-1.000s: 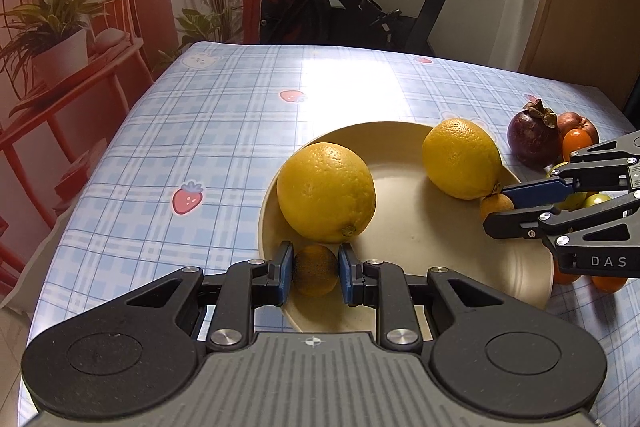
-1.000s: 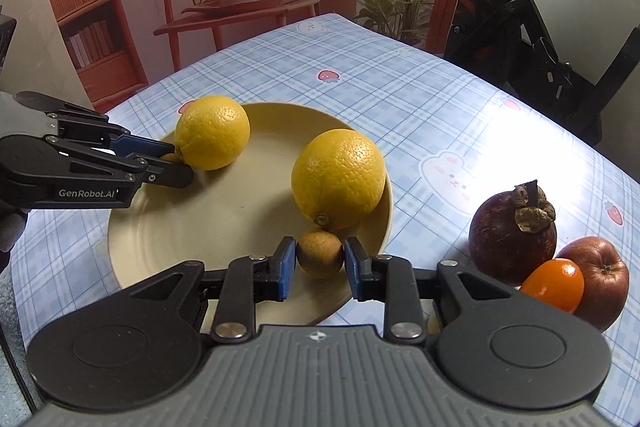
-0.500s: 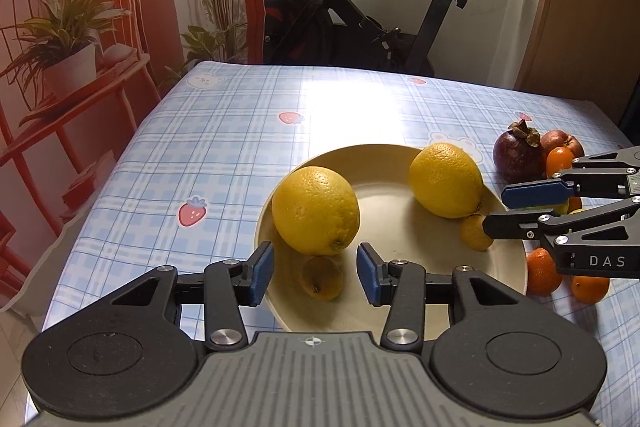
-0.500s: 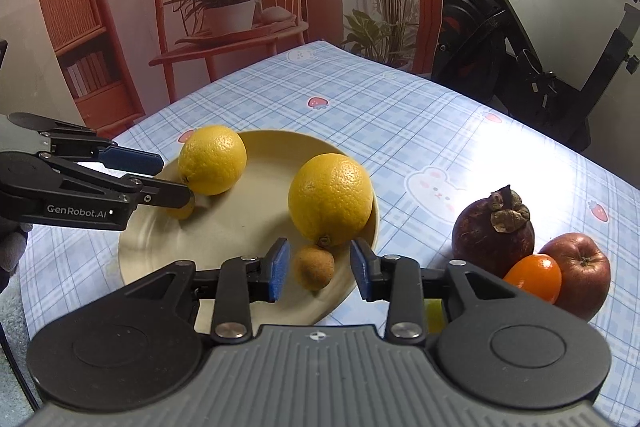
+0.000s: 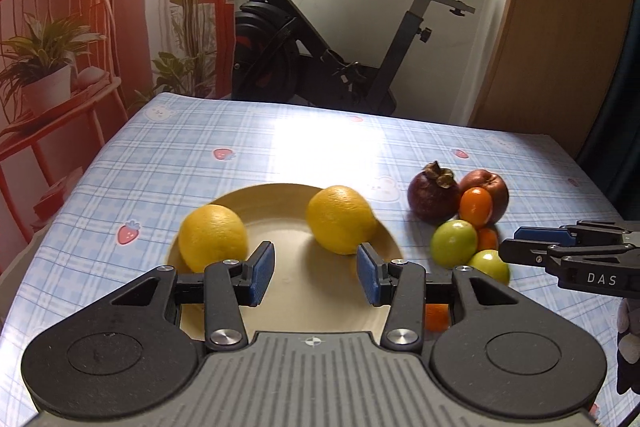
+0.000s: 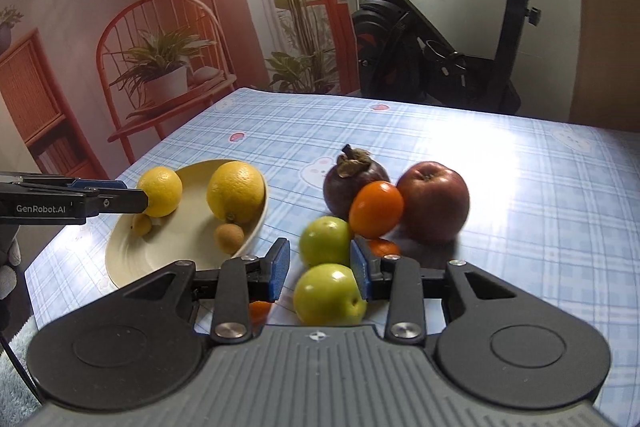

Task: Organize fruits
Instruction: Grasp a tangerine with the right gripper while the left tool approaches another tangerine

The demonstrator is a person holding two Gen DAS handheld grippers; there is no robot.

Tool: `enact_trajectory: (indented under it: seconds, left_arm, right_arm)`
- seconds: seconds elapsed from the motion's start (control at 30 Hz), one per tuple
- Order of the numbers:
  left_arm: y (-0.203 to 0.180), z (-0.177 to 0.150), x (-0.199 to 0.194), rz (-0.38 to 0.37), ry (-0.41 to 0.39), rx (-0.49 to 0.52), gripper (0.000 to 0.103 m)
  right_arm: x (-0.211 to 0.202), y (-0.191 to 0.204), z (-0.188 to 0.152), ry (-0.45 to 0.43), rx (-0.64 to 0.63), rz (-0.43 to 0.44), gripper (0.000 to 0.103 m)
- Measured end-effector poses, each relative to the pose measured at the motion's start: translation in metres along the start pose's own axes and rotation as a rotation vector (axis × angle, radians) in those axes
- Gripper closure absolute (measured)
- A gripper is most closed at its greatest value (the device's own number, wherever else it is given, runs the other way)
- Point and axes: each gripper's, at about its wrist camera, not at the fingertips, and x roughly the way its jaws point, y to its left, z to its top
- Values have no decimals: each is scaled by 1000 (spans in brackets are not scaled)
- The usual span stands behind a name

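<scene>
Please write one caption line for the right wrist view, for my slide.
Open right tongs over two green round fruits, beside a cream plate holding yellow citrus.

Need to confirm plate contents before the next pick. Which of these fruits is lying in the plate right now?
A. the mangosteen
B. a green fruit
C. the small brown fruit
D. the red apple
C: the small brown fruit lies inside the plate by its near rim, just in front of a big yellow citrus, while the apple, mangosteen and green fruits sit on the tablecloth beside it.
</scene>
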Motion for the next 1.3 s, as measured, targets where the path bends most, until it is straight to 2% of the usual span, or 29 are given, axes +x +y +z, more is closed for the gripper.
enact_trajectory:
  seconds: [0.3, 0.53, 0.63, 0.87, 1.3]
  left_arm:
    - [-36, -12, 14, -74, 36, -2, 55]
    - [-38, -22, 14, -70, 57, 11, 56]
    - [-36, -25, 11, -77, 66, -9, 56]
    - [-31, -31, 4, -77, 56, -43, 56]
    - [-30, -39, 0, -68, 42, -52, 56]
  right_arm:
    - [-11, -11, -27, 46, 12, -13, 66]
    - [-9, 2, -39, 42, 8, 30, 65]
    - [-6, 8, -39, 44, 2, 51, 61]
    - [-2, 18, -42, 71, -21, 69, 61]
    - [15, 19, -47, 104, -24, 58, 59]
